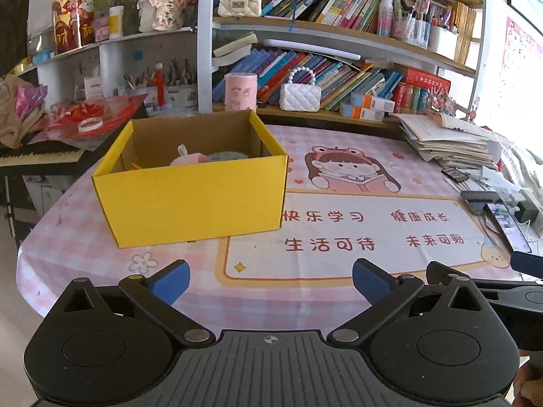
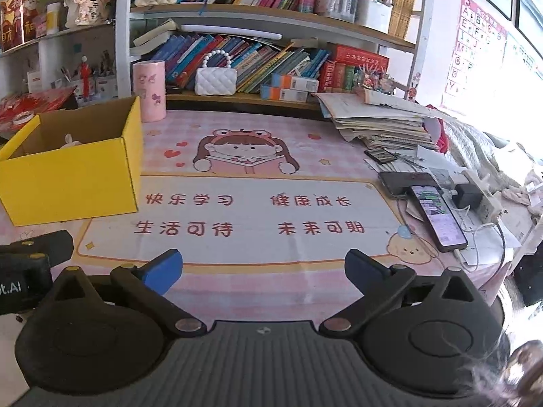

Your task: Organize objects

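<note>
Both your grippers sit low over the near table edge, left gripper (image 1: 270,283) and right gripper (image 2: 263,271) spread wide, nothing between the pads. Yellow box (image 1: 193,196) stands on the tablecloth (image 1: 339,291) at left, a pink toy (image 1: 188,158) already inside. Risk: swinging right, you could snag the phones (image 2: 437,217) and their charging cables.

We look forward and down from each wrist, low over the table (image 1: 339,291); both views share the yellow box (image 1: 190,200) and bookshelf (image 2: 271,10).
</note>
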A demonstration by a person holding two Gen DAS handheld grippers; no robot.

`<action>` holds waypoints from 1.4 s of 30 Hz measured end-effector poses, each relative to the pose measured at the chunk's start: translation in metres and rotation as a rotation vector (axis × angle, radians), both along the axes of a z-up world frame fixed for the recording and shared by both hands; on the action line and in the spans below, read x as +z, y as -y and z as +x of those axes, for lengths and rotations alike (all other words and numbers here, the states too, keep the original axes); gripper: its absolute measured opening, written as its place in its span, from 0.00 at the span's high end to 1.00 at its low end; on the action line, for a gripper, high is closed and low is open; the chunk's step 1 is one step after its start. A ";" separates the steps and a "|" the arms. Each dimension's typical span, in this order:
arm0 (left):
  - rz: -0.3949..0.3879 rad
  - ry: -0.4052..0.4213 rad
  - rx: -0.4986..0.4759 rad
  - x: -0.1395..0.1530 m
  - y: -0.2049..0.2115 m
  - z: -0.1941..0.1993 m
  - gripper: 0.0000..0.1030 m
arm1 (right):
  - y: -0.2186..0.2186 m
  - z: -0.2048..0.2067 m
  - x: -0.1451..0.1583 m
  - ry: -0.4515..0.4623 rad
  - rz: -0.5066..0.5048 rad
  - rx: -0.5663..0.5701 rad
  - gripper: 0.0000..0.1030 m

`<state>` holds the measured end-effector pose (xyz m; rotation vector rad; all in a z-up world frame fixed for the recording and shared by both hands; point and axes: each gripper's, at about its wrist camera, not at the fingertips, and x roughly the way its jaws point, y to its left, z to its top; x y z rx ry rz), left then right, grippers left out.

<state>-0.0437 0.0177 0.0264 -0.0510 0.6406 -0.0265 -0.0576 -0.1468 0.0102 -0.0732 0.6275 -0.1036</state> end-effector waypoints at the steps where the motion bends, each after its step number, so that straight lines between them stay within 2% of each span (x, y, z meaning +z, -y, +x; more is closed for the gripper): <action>1: 0.004 -0.002 0.002 0.000 0.002 0.000 0.00 | 0.002 0.000 0.000 -0.002 0.000 -0.002 0.00; 16: 0.058 0.003 0.026 0.003 0.032 0.005 0.00 | 0.028 0.003 0.003 0.002 0.001 -0.046 0.00; 22: 0.104 -0.007 0.063 0.001 0.038 0.011 0.00 | 0.032 0.006 0.006 0.011 0.005 -0.043 0.00; 42: 0.103 -0.018 0.089 -0.001 0.033 0.015 0.00 | 0.028 0.017 0.001 -0.016 0.004 -0.034 0.00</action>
